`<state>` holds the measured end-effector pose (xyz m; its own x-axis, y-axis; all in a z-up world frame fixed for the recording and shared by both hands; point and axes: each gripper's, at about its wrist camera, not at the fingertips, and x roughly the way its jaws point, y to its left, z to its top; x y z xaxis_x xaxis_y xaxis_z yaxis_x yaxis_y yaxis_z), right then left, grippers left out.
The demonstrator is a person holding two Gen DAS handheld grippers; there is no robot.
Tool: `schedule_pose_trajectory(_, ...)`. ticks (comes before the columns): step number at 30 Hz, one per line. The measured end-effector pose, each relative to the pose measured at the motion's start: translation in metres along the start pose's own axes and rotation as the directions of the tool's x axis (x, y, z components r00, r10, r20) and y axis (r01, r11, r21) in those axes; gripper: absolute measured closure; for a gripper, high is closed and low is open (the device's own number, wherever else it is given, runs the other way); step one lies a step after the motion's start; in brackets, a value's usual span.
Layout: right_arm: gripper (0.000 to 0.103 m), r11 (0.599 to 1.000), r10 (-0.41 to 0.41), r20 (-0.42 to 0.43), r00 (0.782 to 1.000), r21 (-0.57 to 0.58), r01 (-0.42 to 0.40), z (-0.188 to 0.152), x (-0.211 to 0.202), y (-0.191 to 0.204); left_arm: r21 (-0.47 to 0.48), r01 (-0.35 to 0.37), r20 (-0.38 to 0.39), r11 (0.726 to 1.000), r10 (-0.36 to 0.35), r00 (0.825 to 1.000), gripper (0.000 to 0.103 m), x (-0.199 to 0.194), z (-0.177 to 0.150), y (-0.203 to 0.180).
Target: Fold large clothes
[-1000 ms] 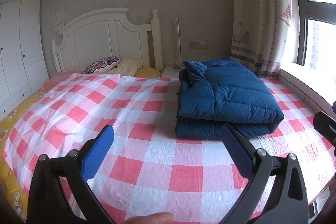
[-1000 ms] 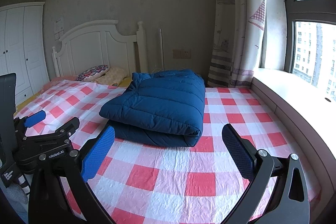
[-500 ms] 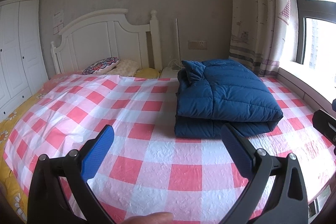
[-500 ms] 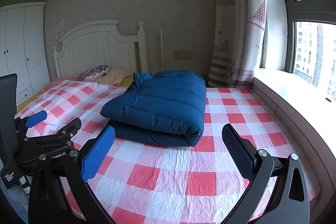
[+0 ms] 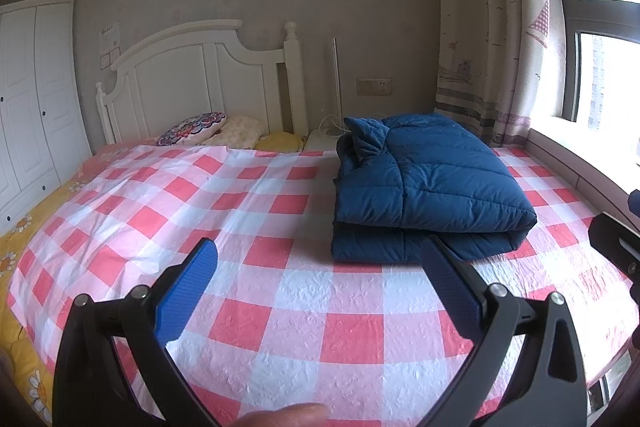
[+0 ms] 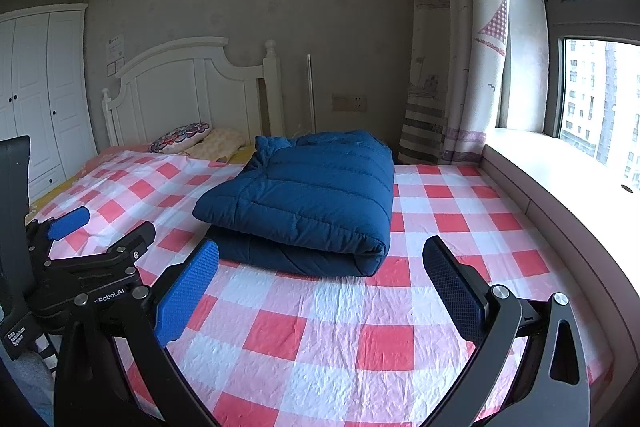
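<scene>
A dark blue padded jacket (image 5: 428, 187) lies folded in a thick rectangle on the red-and-white checked bed cover (image 5: 280, 211), its collar toward the headboard. In the right wrist view the same folded jacket (image 6: 312, 199) sits just ahead, left of centre. My left gripper (image 5: 318, 275) is open, held back from the jacket's near edge, nothing between its blue pads. My right gripper (image 6: 320, 277) is open too, a short way in front of the fold, holding nothing. The left gripper's body (image 6: 80, 259) shows at the left of the right wrist view.
A white headboard (image 5: 192, 83) and pillows (image 5: 192, 127) stand at the far end. A white wardrobe (image 5: 28, 99) is at the left. A curtain (image 6: 452, 67) and a windowsill (image 6: 560, 183) run along the right side of the bed. A thumb (image 5: 288, 415) shows at the bottom edge.
Both views have drifted very slightly; the jacket sits a little lower in the right wrist view. Grippers stay open and the jacket has not moved.
</scene>
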<state>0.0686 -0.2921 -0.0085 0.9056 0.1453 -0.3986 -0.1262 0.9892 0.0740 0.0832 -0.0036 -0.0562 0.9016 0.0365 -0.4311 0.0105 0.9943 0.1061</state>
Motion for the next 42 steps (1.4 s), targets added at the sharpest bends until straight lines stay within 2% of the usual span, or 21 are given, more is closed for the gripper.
schedule_pose_trajectory(28, 0.005, 1.0, 0.011, 0.034, 0.999, -0.013, -0.01, 0.007, -0.013, -0.005, 0.024, -0.006, 0.093, 1.0, 0.004, 0.996, 0.002, -0.023, 0.011, 0.007)
schedule_pose_trajectory(35, 0.005, 1.0, 0.004, -0.014, 1.0, -0.013, -0.004, 0.002, 0.001, -0.009, -0.009, 0.038, 0.115, 0.999, -0.037, 0.993, 0.002, -0.017, 0.012, 0.011)
schedule_pose_trajectory(37, 0.005, 1.0, -0.011, -0.04, 0.999, -0.016, 0.011, 0.003, 0.012, -0.017, 0.024, 0.061, 0.08, 0.998, -0.063, 0.995, 0.002, -0.002, 0.014, 0.008)
schedule_pose_trajectory(39, 0.005, 0.999, -0.034, -0.059, 0.998, -0.017, 0.033, 0.009, 0.022, -0.03, 0.052, 0.074, 0.007, 0.996, -0.074, 0.997, 0.002, 0.019, 0.018, 0.012)
schedule_pose_trajectory(41, 0.005, 0.997, -0.072, -0.069, 0.995, -0.03, 0.07, 0.023, 0.03, -0.053, 0.057, 0.035, -0.068, 0.998, -0.032, 0.997, 0.002, 0.049, 0.027, 0.032)
schedule_pose_trajectory(42, 0.005, 0.994, -0.104, -0.07, 0.992, -0.049, 0.101, 0.034, 0.032, -0.07, 0.018, 0.003, -0.094, 1.0, -0.001, 0.996, 0.002, 0.067, 0.035, 0.057)
